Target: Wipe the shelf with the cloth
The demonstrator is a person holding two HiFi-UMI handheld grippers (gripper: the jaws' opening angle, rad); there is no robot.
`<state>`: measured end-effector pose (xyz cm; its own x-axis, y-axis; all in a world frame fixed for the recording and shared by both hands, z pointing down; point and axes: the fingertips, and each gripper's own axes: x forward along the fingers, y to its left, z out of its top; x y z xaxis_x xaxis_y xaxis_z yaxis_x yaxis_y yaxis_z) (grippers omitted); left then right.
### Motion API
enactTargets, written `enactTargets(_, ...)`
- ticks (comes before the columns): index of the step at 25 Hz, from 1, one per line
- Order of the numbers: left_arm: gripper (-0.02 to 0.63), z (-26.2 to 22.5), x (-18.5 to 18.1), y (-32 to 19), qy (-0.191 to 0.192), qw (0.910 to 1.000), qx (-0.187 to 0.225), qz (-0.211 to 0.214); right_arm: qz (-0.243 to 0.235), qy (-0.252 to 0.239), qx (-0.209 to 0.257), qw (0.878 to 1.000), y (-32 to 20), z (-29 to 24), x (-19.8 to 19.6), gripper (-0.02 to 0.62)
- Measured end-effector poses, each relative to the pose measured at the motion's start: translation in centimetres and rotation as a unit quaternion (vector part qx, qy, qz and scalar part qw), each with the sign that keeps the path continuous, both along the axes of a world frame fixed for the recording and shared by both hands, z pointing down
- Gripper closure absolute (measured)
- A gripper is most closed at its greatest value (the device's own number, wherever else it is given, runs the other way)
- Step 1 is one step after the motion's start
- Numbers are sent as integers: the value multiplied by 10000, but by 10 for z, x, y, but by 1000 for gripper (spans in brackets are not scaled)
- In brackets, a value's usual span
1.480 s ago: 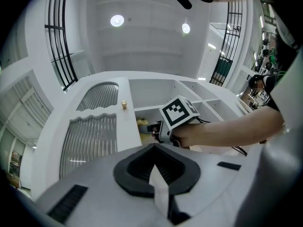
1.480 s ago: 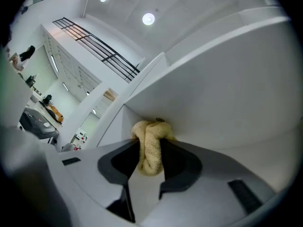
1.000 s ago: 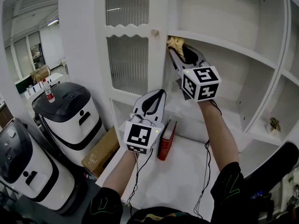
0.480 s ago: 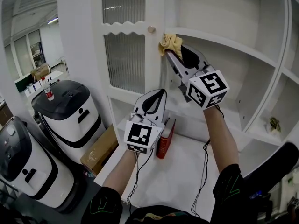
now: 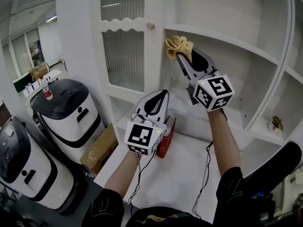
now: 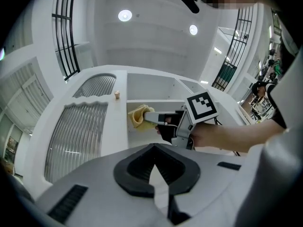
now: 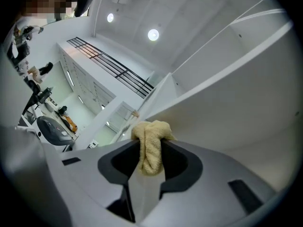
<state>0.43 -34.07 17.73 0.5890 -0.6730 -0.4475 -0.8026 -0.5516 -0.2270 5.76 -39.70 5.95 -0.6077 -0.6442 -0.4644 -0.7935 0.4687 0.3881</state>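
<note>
My right gripper point(image 5: 182, 56) is shut on a bunched yellow cloth point(image 5: 179, 45), raised just under the front left end of the white shelf point(image 5: 227, 40). The right gripper view shows the cloth point(image 7: 151, 141) pinched between the jaws, with the shelf's point(image 7: 227, 79) underside above it. My left gripper point(image 5: 160, 95) is lower and nearer, jaws shut with nothing in them, pointing up at the cabinet. From the left gripper view, the cloth point(image 6: 138, 116) sticks out of the right gripper point(image 6: 152, 119) beside the door frame; the left gripper point(image 6: 154, 171) fills the bottom.
A ribbed-glass cabinet door with a round knob point(image 5: 150, 26) stands left of the shelf. A red book point(image 5: 165, 136) leans on the lower ledge behind my left gripper. Two white-and-black machines point(image 5: 66, 112) and a cardboard box point(image 5: 98, 151) sit at the left. A small brown object point(image 5: 277, 124) rests at lower right.
My right gripper has carried the cloth away from the shelf's left end, slightly down and right. The left gripper has stayed where it was.
</note>
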Motion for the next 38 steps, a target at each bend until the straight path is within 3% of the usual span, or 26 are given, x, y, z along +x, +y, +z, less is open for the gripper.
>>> enactTargets(9,607,5,-3,0,1,10000,-40,-14,497,184,-836,9951,-59,31,14,463)
enactTargets(19,607,14,-14,-2,6,9998,-125,-128,312,160,-1150,9927,-72,51,-14,463)
enactTargets(29,607,20,-17,0,-104,9997,-206,-128,-84,74,-1007,9949,-40,47,-28,463)
enactTargets(38,607,27,-7,0,-116,9996,-266,-10,-248,277,-831,9958,-15,52,-39,463)
